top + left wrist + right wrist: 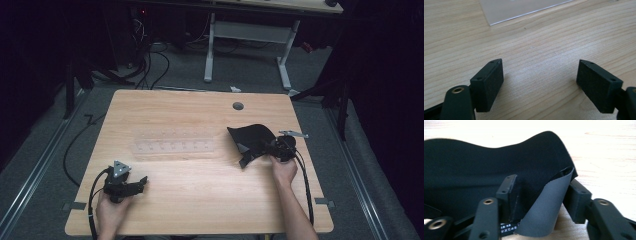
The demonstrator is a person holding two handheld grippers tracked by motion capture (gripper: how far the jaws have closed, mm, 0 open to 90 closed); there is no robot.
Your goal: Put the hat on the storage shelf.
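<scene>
**Black cloth caught at one folded edge, little else done**

A black cloth [252, 137] is seen near the right edge of the table [200, 200], about midway along it, partly raised off the wood. The right gripper [541, 195] is set against the cloth's near side. In the right gripper view, a curled flap with a grey, smooth underside stands between the two jaws, which are drawn about halfway in; whether the pads [510, 192] already press on the flap cannot be told, so a firm hold is not confirmed. A small white label is seen at the flap's lower end.

The left gripper [125, 184] is held near the table's front left corner, its jaws wide apart with nothing but bare wood between them. A clear plastic sheet [172, 142], flat, oblong and marked by rows of small dots, lies near the table's middle, untouched.

By this showing the work is judged to be at its start: an edge has been taken up, while any spreading, folding or moving of the cloth is left to do.

The cloth is matt, limp and thin, and rises in a soft hump. The table is pale wood-grain with a round cable hole [238, 106] near its far edge.
</scene>
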